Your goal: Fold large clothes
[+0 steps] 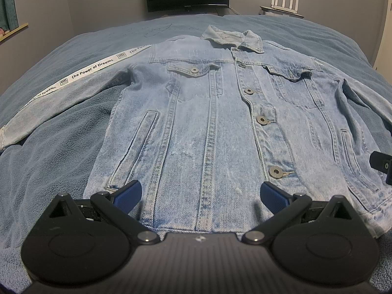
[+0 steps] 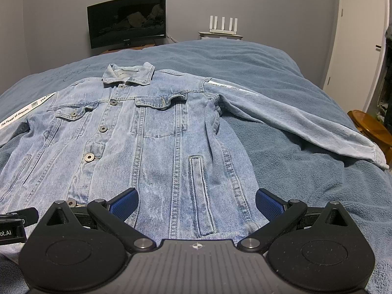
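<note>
A light blue denim jacket lies flat and buttoned on the bed, collar far, hem near, both sleeves spread out. Its left sleeve carries a white printed tape; its right sleeve stretches toward the bed's right edge. My left gripper hovers open over the hem on the jacket's left half, nothing between its blue pads. My right gripper is open above the hem on the right half, near the slit pocket. Part of the right gripper shows at the left wrist view's right edge.
A blue blanket covers the bed. Beyond the far edge stand a dark monitor and a white router against the grey wall. A wooden stool sits right of the bed, near a white door.
</note>
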The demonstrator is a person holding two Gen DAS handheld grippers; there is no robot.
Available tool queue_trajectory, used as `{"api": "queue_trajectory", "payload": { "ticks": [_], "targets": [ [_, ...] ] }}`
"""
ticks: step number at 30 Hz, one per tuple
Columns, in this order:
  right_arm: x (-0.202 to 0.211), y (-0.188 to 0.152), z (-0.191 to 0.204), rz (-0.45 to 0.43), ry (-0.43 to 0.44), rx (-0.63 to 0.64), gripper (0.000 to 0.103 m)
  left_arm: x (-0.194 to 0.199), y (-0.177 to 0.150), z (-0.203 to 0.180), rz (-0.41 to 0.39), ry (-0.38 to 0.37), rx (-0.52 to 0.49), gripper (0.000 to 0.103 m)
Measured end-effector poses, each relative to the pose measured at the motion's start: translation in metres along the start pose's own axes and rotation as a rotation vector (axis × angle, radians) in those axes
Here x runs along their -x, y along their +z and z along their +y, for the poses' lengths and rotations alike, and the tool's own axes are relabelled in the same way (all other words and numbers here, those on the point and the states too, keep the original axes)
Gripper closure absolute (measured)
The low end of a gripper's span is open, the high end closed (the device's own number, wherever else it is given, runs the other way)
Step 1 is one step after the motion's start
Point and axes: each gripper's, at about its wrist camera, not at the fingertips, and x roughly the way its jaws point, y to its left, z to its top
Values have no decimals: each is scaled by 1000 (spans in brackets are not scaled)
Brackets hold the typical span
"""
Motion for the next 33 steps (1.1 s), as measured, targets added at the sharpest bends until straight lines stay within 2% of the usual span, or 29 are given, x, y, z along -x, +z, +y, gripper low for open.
{"api": "queue_trajectory", "payload": {
  "ticks": [26,30,33],
  "targets": [
    [0,-4,3,4,-3,1,0,0,0,0,3,3,0,0],
    [-3,2,-7,24,-3,-52,0,1,3,1,7,8,12,0],
    [-1,14,-28,-44,-29,-148,0,8,18,-1,-36,-10,-18,0]
  ]
}}
